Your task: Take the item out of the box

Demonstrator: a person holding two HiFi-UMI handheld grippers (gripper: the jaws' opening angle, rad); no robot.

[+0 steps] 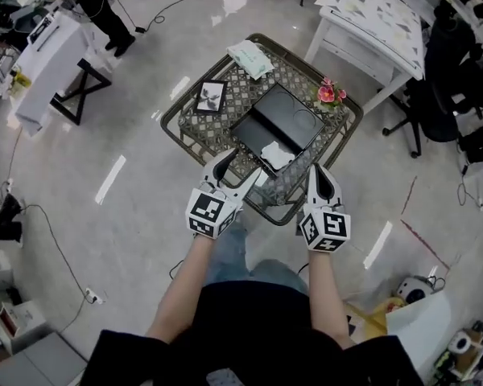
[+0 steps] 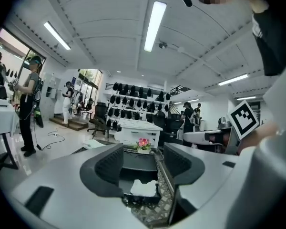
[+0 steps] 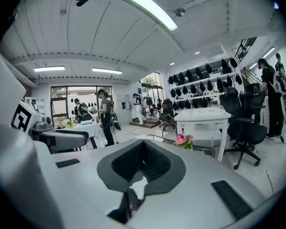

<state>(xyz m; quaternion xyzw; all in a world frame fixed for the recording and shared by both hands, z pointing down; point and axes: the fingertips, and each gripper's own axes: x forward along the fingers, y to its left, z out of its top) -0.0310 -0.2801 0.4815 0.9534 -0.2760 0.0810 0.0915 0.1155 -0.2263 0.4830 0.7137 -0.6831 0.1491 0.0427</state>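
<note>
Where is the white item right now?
Head view: the white item lies at the near end of the black box, between the left hand-held gripper and right hand-held gripper.

The floor [image 1: 145,119] is pale, grey and shiny. A white table [image 1: 370,22] stands at the back, with a black chair [image 1: 440,91] beside it. Long lights [image 2: 155,25] glow on the white ceiling [image 2: 109,42]. Rows of black things [image 2: 138,92] hang on the far wall [image 2: 133,78]

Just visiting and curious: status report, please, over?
Left gripper open, right gripper shut, both empty. White item inside open black box. Nothing blocking.
</note>
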